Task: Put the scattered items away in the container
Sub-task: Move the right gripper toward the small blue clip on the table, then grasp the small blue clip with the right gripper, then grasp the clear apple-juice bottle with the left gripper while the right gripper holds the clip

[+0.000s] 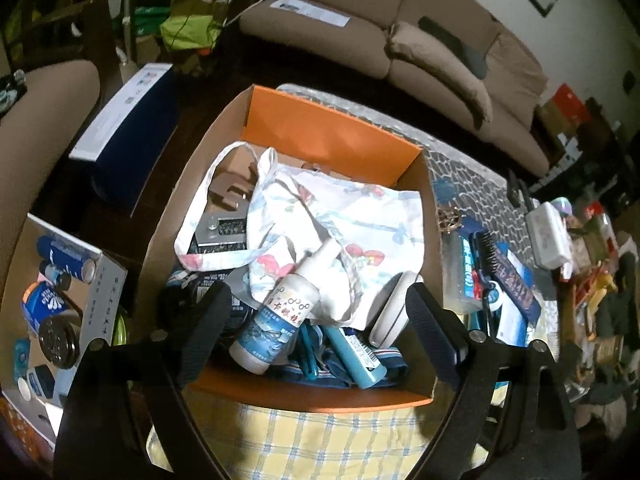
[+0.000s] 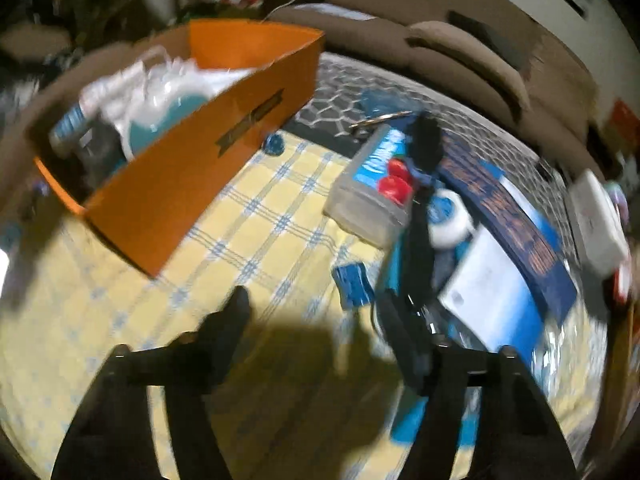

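Your right gripper (image 2: 316, 312): tongs apart, seemingly empty through blur; risk of knocking the long black hairbrush (image 2: 425, 184). Left gripper (image 1: 316, 312): apart over the orange cardboard box (image 1: 328, 132).

A home living room: brown sofa (image 1: 460, 52), cluttered table (image 2: 260, 216)

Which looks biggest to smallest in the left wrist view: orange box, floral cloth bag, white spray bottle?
1. orange box
2. floral cloth bag
3. white spray bottle, though nearness to the camera enlarges it
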The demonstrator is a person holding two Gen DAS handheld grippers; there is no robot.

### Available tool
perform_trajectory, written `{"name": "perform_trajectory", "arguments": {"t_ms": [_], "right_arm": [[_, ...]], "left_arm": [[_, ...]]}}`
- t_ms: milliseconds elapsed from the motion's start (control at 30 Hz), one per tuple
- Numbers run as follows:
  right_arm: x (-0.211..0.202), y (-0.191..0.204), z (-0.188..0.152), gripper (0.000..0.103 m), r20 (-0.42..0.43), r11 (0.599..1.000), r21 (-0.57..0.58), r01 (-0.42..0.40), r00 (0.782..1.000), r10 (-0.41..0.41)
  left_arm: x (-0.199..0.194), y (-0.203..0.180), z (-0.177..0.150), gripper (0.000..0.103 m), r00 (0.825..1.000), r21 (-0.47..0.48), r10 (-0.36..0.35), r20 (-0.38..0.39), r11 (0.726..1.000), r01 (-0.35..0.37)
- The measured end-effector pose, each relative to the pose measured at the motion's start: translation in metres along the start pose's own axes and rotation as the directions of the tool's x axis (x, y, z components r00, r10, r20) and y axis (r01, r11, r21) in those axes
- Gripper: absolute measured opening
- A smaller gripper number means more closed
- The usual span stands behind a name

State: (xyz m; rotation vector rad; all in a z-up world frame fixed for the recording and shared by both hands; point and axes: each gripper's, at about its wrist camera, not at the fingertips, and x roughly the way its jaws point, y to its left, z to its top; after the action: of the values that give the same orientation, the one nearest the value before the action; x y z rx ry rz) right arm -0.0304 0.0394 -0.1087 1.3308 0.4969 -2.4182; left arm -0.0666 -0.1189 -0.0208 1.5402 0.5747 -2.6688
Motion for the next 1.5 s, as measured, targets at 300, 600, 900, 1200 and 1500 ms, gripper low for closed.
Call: {"name": "perform_trajectory", "arguments": {"t_ms": [300,600,900,1200,1500], "right_arm": [[0.027,-0.02,0.003,0.041,0.004,0.999,0.009,0.032,0.999,-0.032],[0.033,-0.023,-0.004,0.029,-0.007,0.999,0.053,0.008,1.0,-0.008],[0.004,-0.035,-0.013,0.022,-0.048,0.97,0.226,-0.086,0.994,0.099],[-0.067,-0.073,-0.019,0.022,0.047,0.937,0.34,-0.08,0.997,0.068],[-0.071,-0.119,-0.059,0.022,0.009,0.897,0.441,-0.037,0.999,0.037]], "left_arm": [[-0.001,-0.009,-0.001,0.087,1.0,0.042,0.02,0.016,0.999,-0.02],[0.002,-0.012,-0.003,0.087,0.999,0.06,0.034,0.011,0.998,-0.035],[0.0,-0.016,-0.003,0.087,1.0,0.072,-0.007,0.012,0.997,0.006],[-0.012,-0.112,-0.006,0.098,0.981,0.088,-0.192,-0.004,0.977,0.192],[0.149,-0.25,0.038,0.1,0.965,0.025,-0.108,-0.238,0.993,0.117]]}}
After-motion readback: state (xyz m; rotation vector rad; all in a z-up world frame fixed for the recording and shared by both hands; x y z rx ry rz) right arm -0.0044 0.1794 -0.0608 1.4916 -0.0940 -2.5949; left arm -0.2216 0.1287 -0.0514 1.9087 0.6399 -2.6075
